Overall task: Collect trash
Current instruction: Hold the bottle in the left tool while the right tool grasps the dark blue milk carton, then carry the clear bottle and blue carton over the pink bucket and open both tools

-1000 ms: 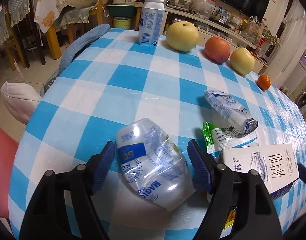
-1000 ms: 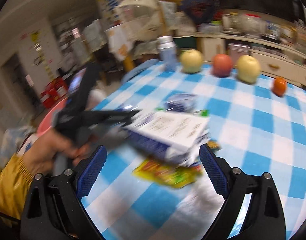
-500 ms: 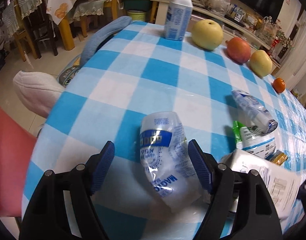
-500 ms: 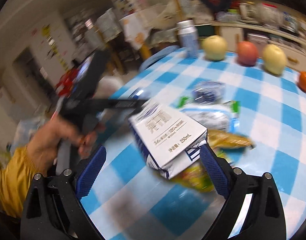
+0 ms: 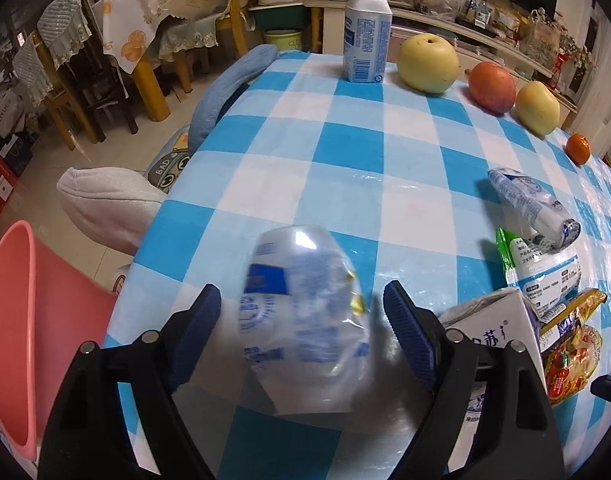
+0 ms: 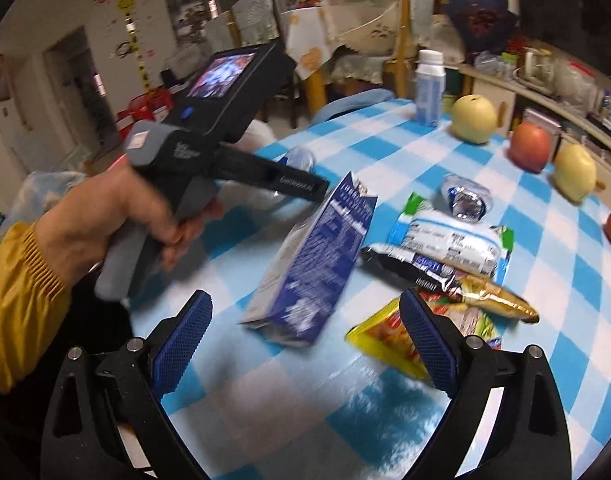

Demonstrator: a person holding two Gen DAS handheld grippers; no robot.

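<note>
A blue-and-white checked tabletop (image 5: 345, 148) fills both views, with chairs and cluttered shelves in the room behind it.

In the left wrist view, the left gripper (image 5: 301, 308) has its jaws well apart; they have just been opening. One crumpled clear plastic bottle (image 5: 301, 312) sits between them, blurred, with a gap showing at each pad. To the lower right of the frame one white milk carton (image 5: 493, 332) lies just beside the right pad. At the left edge is one pink basin (image 5: 13, 320), below the tabletop.

In the right wrist view, the right gripper (image 6: 305, 336) has its jaws wide and nothing pressed between the pads. The same carton (image 6: 317, 264), its blue side up, stands tilted ahead of them, clear of both pads. At centre left a hand (image 6: 117, 208) in a yellow sleeve grips the handle of the other gripper.

Right of the carton lies a heap of wrappers: one green-and-white packet (image 6: 453, 236), one black-and-gold wrapper (image 6: 445, 276), one yellow-and-red wrapper (image 6: 389, 340) touching the right pad, and one squashed white pouch (image 6: 465, 198) behind them.

Along the far edge, in the upper right of the frame, stand one capped white bottle (image 5: 367, 32), two yellow fruits (image 5: 427, 64), one red fruit (image 5: 491, 88) between them, and one small orange (image 5: 577, 148).
</note>
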